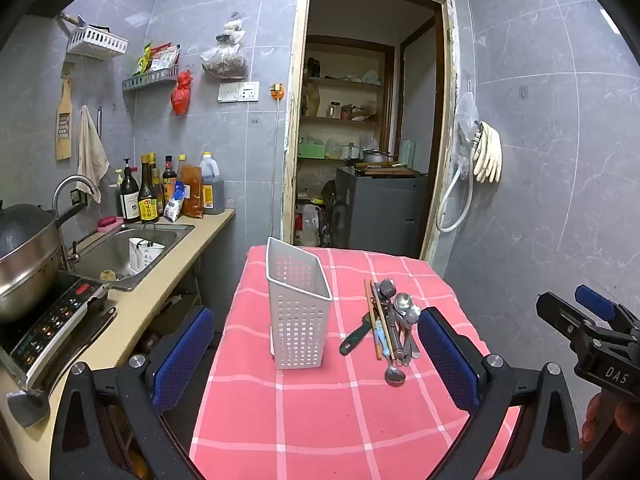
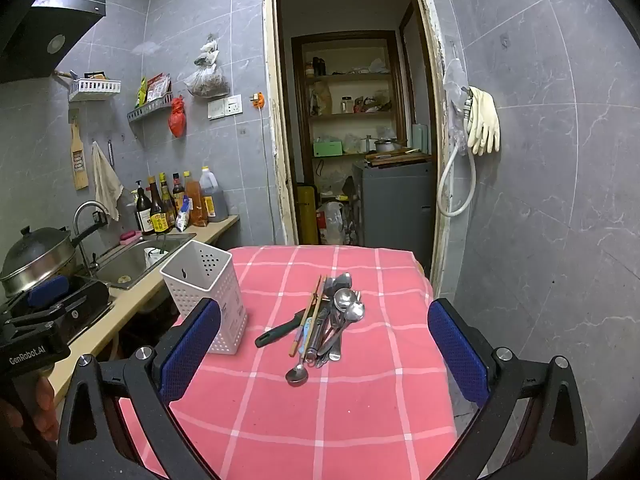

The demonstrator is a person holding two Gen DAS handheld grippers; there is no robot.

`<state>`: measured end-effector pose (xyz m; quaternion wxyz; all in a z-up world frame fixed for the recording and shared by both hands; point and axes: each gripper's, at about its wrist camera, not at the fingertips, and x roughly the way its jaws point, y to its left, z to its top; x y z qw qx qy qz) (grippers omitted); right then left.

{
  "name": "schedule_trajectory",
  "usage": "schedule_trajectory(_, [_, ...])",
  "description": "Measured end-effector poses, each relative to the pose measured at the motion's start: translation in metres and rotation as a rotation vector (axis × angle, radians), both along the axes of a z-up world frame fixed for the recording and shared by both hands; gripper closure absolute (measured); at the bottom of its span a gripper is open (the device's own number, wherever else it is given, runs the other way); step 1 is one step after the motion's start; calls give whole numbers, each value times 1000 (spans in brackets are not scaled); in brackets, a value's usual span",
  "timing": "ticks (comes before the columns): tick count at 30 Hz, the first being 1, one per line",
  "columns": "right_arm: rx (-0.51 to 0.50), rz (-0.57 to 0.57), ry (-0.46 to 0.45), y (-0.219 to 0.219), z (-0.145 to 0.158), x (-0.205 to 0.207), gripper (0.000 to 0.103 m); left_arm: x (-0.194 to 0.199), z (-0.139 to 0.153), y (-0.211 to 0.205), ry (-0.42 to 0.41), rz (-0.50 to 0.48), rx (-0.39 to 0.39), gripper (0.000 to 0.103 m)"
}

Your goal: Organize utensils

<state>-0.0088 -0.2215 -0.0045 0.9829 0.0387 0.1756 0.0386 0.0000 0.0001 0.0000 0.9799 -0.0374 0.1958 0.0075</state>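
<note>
Task not started, by look of it. White perforated utensil holder (image 1: pixel 298 312) upright at bench (image 2: pixel 352 412) centre-left, looks empty. Utensil pile (image 2: pixel 324 320) just beside it at 3 o'clock: steel spoons, wooden chopsticks, green-handled knife (image 2: pixel 280 330), all loose, overlapping. Left tongs (image 1: pixel 316 354) wide, holding nothing. Right tongs (image 2: pixel 324 356) wide, holding nothing, both well short of pile.
</note>
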Motion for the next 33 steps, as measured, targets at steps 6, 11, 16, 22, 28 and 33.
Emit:
schedule_trajectory(6, [-2,-1,6,0,0,0,1,0,0,-1,0,-1,4,1])
schedule_trajectory(11, [-1,0,6,0,0,0,1,0,0,0,0,0,1,1])
schedule_trajectory(16, [-1,0,7,0,1,0,1,0,0,0,0,0,0,1])
schedule_trajectory(22, [-1,0,7,0,1,0,1,0,0,0,1,0,0,1])
schedule_trajectory(28, [0,0,8,0,1,1,1,0,0,0,1,-1,1,1])
schedule_trajectory(33, [0,0,9,1,1,1,1,0,0,0,1,0,1,1])
